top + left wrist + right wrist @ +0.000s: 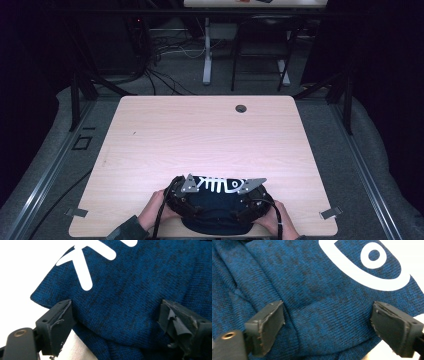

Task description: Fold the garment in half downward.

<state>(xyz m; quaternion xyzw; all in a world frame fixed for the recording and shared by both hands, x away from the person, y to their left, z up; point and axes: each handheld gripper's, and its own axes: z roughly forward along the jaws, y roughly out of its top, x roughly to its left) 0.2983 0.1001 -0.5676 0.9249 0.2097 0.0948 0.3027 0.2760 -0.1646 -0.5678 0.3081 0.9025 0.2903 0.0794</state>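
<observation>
Setting reads as a lab or recording rig room. Pale wood-grain rectangular desk top (210, 145) with a round cable grommet hole (241, 108) stands inside a black metal frame (80, 95) on grey carpet floor (45, 150). Loose black and white cables (165, 55) trail behind; legs of a second white-legged desk (207, 50) are beyond. Surroundings dark, curtained.

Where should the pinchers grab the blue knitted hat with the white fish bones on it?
Probably the blue knitted hat is best pinched at its two outer corners, each gripper coming from its own side. It lies flat and floppy on the table, so thin edges suit the jaws.
</observation>
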